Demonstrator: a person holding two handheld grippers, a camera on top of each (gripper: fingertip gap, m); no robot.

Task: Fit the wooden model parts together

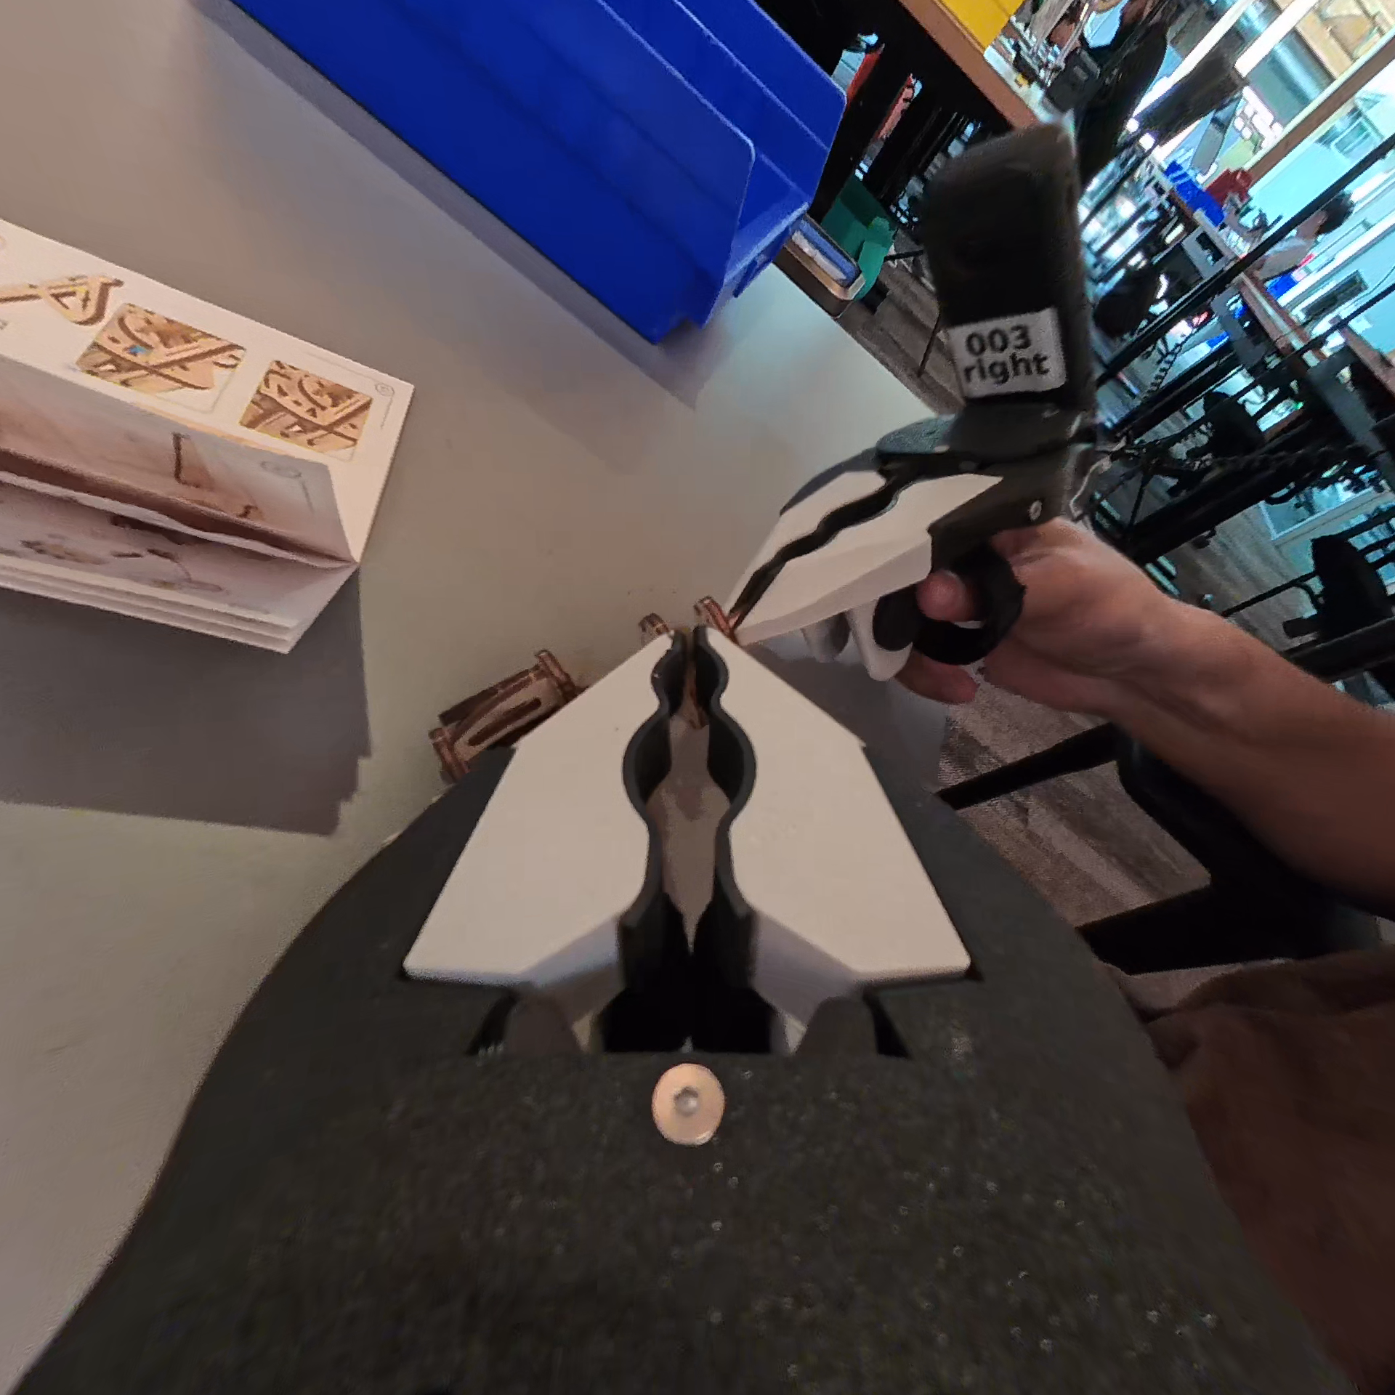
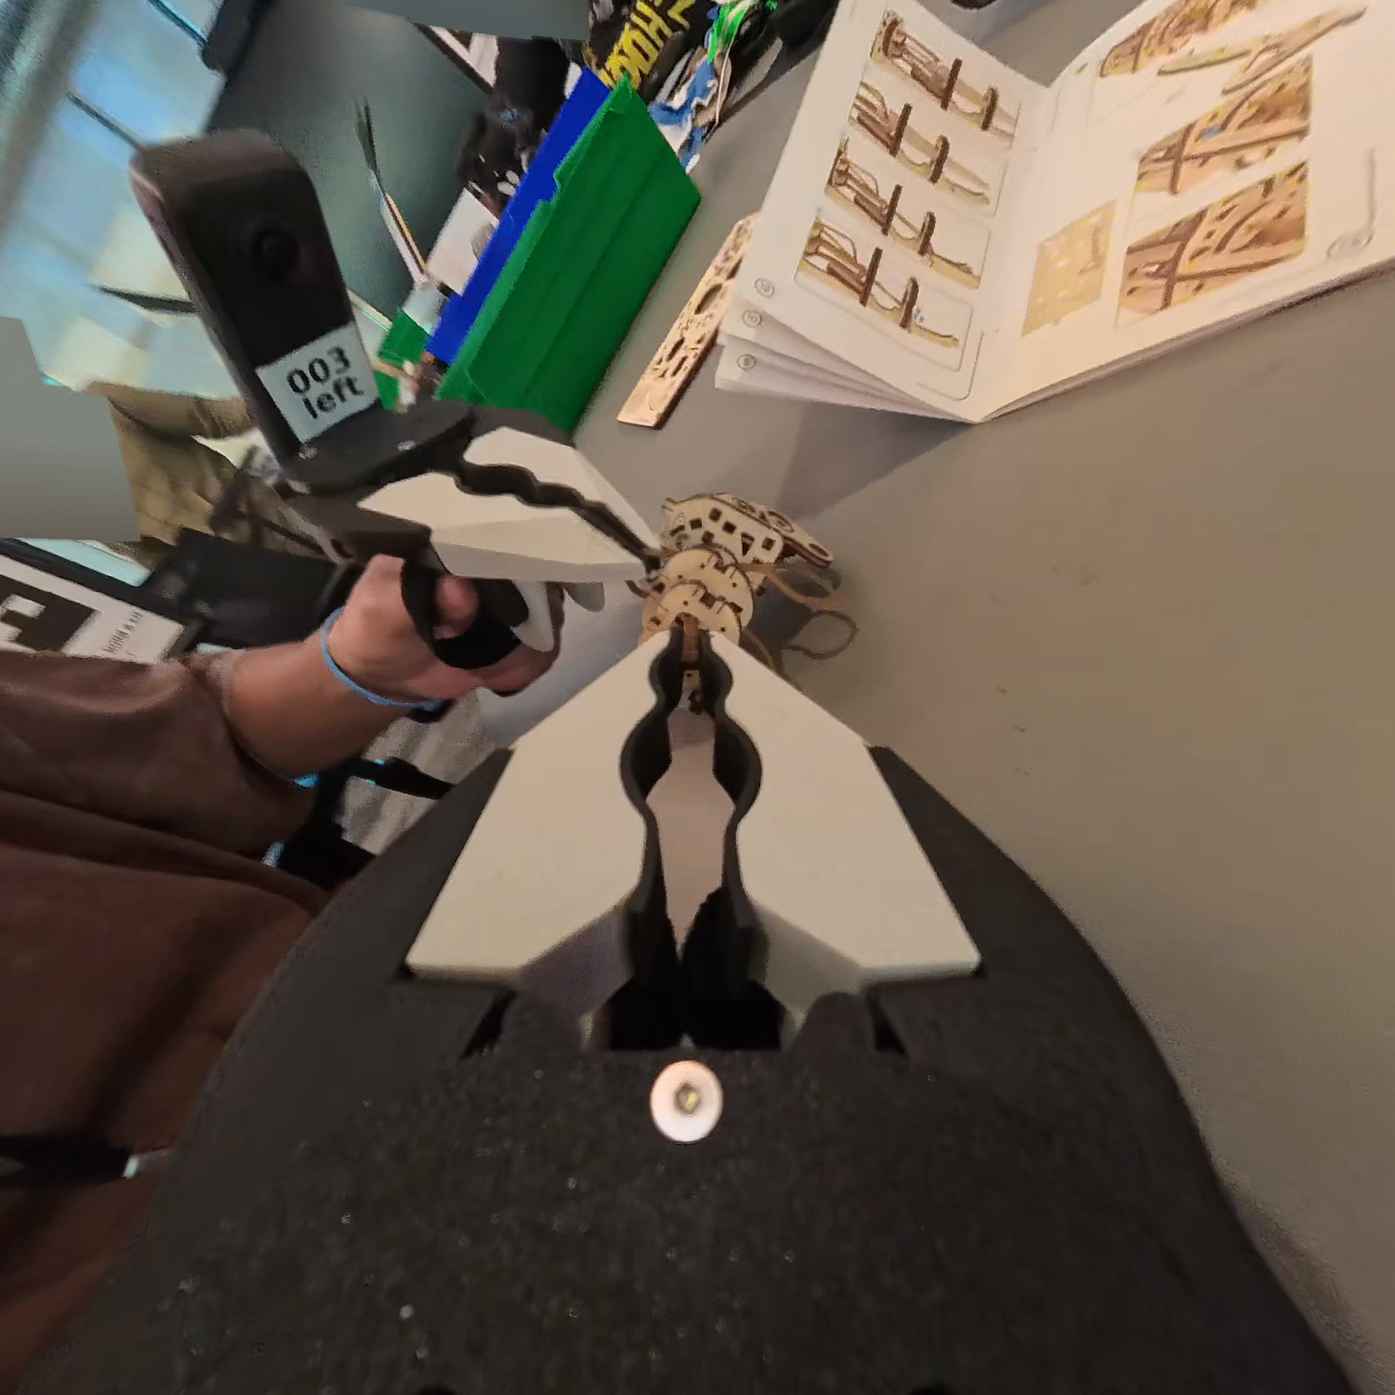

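Both grippers pinch the wooden model (image 2: 717, 566) above the desk (image 2: 1094, 679): left gripper (image 1: 687, 642) and right gripper (image 2: 683, 642), jaws clamped on thin parts. Joining seems underway; next needs careful aligned pressing.

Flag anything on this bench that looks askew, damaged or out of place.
Nothing stands out. Both the left gripper and right gripper are shut on the wooden model, which looks intact. The instruction booklet lies open, and a cut-out wooden sheet lies flat beside it.
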